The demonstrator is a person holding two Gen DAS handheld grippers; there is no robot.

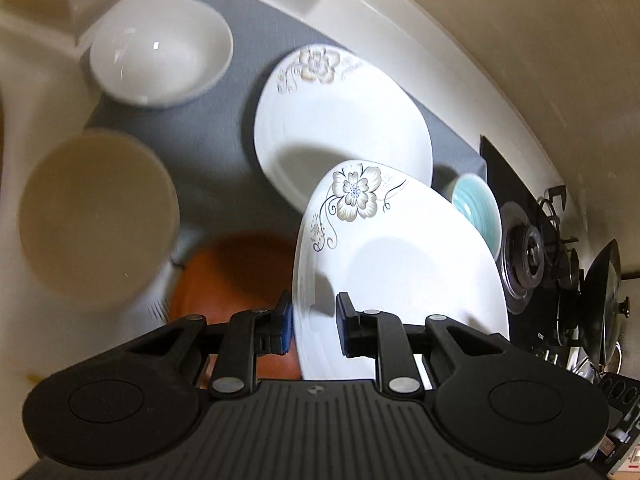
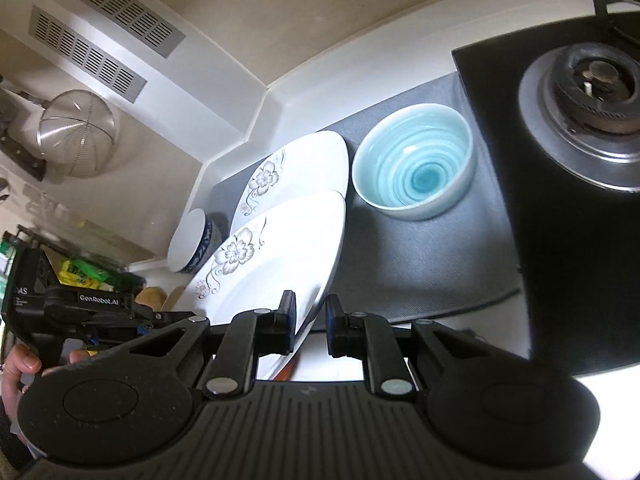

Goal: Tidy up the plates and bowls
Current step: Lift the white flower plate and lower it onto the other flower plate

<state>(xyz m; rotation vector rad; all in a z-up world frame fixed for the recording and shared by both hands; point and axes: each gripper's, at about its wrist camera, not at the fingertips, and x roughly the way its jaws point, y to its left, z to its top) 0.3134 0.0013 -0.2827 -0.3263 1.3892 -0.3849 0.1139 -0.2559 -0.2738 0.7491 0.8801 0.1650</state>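
Your left gripper [image 1: 314, 326] and right gripper [image 2: 311, 324] each straddle the near plate's [image 1: 400, 264] rim, fingers apart, seemingly not clamped. It tilts above the counter just before the far plate [image 1: 344, 128]. Unstacked: white bowl [image 1: 160, 50], blue bowl [image 2: 414, 162].

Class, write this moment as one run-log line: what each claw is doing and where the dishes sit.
left claw: open around near flowered plate rim | right claw: open around same plate's rim | far flowered plate: on mat | blue bowl: on mat

The left gripper [image 1: 314, 326] has its jaws parted. The right gripper [image 2: 311, 324] also has its jaws parted, both pointing forward and down.
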